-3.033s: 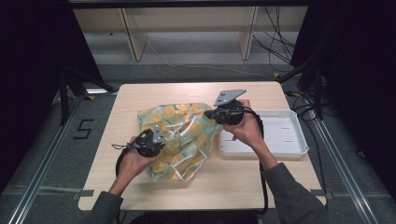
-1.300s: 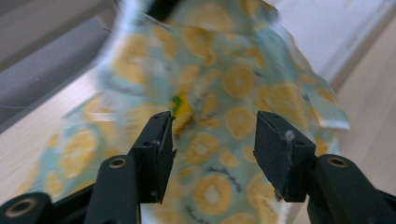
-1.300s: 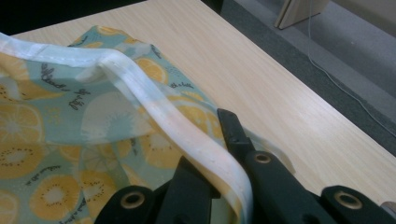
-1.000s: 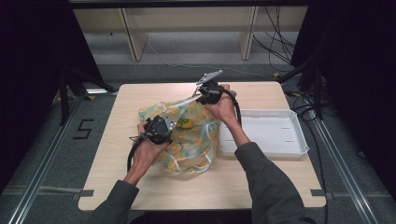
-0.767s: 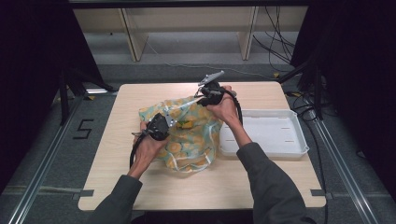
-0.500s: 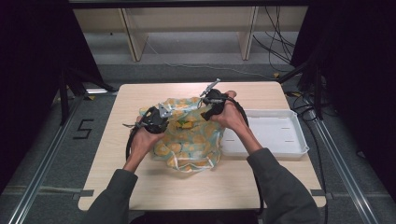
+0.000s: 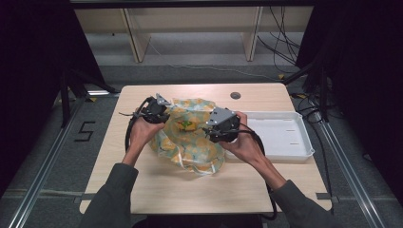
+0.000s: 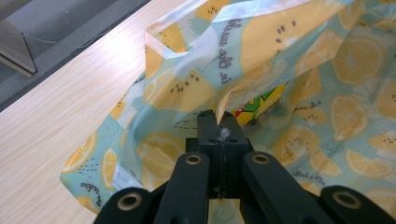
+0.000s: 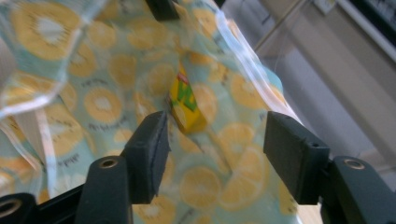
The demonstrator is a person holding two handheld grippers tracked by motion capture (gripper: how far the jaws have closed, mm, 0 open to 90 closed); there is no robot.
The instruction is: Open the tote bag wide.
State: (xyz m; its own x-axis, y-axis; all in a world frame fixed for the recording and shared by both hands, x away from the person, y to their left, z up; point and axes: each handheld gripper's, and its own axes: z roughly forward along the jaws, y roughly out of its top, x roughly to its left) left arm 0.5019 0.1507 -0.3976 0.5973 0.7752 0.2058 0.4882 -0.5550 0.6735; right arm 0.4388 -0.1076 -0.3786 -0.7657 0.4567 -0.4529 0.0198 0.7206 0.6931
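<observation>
One fruit-print bag (image 7: 190, 137) holds seemingly one yellow packet (image 9: 187, 105).

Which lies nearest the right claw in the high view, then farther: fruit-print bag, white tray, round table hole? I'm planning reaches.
1. Fruit-print bag, right under the right claw.
2. White tray, to its right.
3. Round table hole, at the far edge.

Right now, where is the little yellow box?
The yellow box sits inside the fruit-print bag at the table's middle, between both grippers, left of the white tray.
</observation>
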